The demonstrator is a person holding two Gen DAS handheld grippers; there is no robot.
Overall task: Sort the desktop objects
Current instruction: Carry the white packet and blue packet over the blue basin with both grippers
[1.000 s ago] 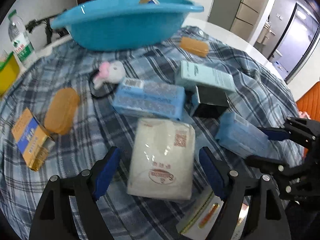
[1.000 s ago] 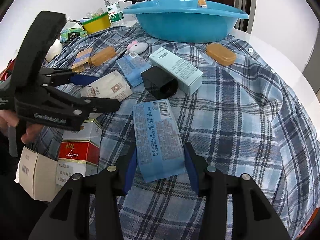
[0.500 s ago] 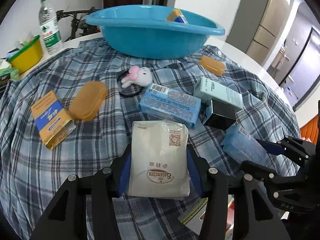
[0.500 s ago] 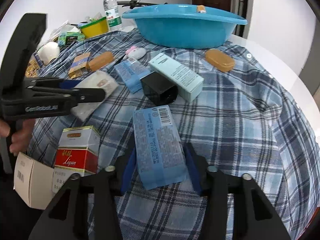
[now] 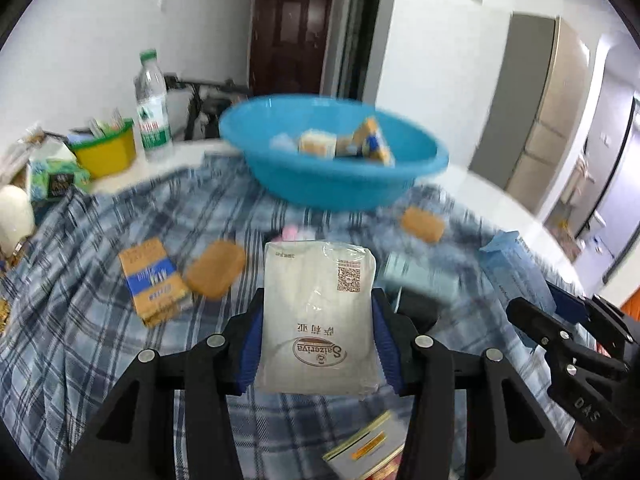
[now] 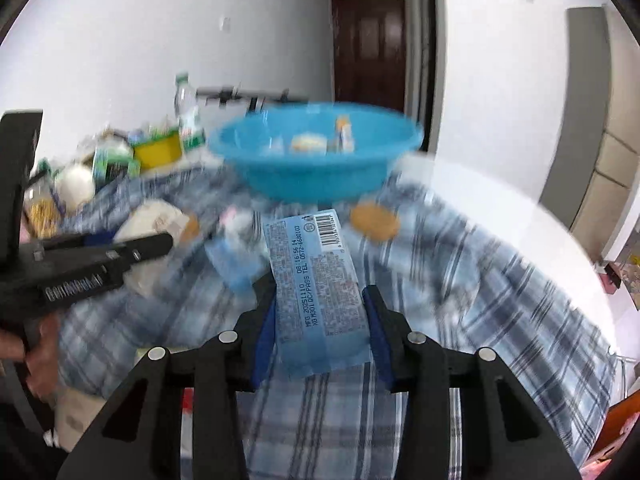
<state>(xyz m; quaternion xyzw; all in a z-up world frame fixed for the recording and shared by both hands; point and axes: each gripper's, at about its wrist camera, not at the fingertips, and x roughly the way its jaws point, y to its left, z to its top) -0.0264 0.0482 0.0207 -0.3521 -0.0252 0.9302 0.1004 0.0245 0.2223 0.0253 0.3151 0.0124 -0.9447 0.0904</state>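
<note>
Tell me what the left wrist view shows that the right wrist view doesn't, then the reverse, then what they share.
Left wrist only: the left gripper shut on the white Salzeriya pack, seen head-on, and an orange-and-blue packet on the checked cloth.

Right wrist only: the right gripper shut on the blue barcoded pack, seen head-on, and a hand on the left gripper's handle.

Both: the blue basin with items inside, the water bottle, the yellow tub, and each other's gripper seen from the side.
</note>
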